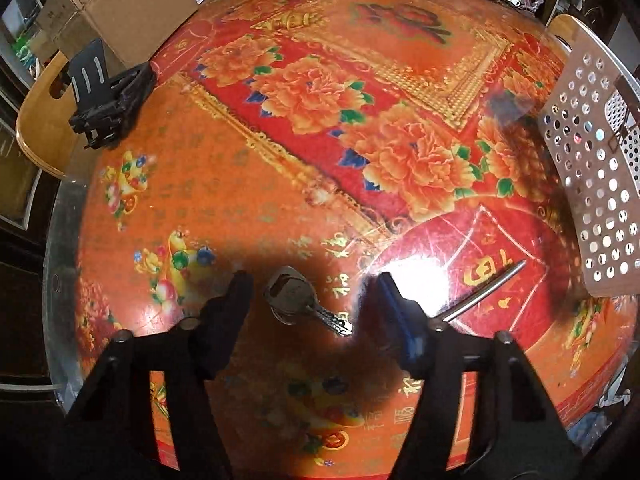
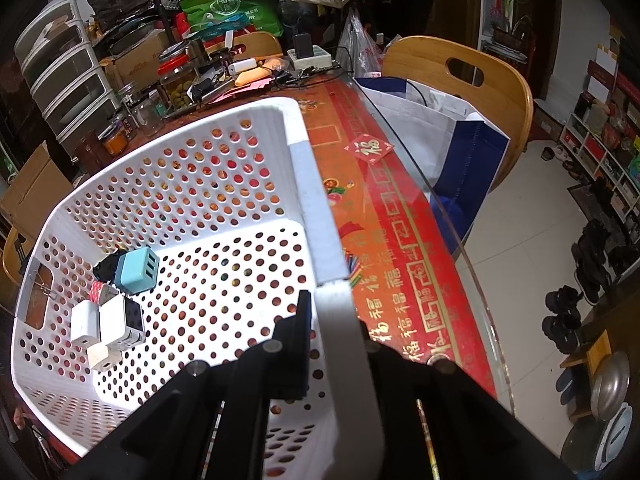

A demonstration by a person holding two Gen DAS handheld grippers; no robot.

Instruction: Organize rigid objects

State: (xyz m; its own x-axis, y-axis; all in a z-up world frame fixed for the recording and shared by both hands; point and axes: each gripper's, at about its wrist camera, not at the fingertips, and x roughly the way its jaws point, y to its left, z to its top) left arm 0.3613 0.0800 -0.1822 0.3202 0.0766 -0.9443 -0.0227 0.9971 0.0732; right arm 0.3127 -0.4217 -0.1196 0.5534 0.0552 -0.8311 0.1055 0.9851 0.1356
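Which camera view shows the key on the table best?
The left wrist view. There the key lies whole on the table, between the open fingers of the left gripper, which do not touch it. The right wrist view shows none of it, only the basket.

You can read the gold 福 character on the small red diamond sticker (image 2: 370, 149) at one o'clock on the tablecloth (image 2: 404, 248), and repeated 福 characters along that cloth's border at five o'clock.

A key (image 1: 298, 300) is lying on the tabletop (image 1: 304, 184) between the left tongs' (image 1: 312, 286) fingers; chargers (image 2: 114, 312) are sitting in the basket (image 2: 304, 184).
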